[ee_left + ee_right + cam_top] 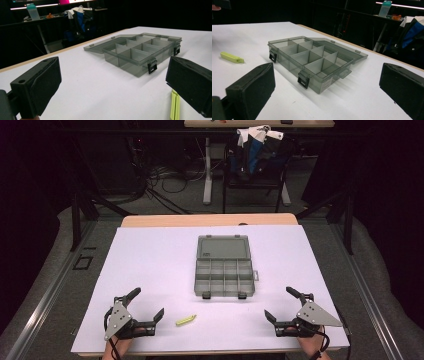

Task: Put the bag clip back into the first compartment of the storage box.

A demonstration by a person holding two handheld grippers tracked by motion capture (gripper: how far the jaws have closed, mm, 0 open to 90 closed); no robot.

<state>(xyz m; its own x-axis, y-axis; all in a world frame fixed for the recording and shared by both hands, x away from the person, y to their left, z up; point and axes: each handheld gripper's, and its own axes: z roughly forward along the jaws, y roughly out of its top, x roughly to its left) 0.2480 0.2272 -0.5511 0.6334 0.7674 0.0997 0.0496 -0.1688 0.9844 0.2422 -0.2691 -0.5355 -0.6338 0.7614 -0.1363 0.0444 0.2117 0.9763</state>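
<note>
Yellow clip [185, 320] near front edge of surface [150, 255]: light, stiff, slick plastic; we pinch across its narrow sides. Left hand-held gripper [149, 306] wide, empty; right hand-held gripper [280, 302] likewise.

Organizer box [223, 276] at table [150, 255] centre, lid [223, 247] folded flat toward 12 o'clock. Clip [185, 320] at 7 o'clock from box (apart, lying flat). Left gripper [148, 305] at 8 o'clock, just beside clip; right gripper [280, 304] at 4 o'clock.
</note>
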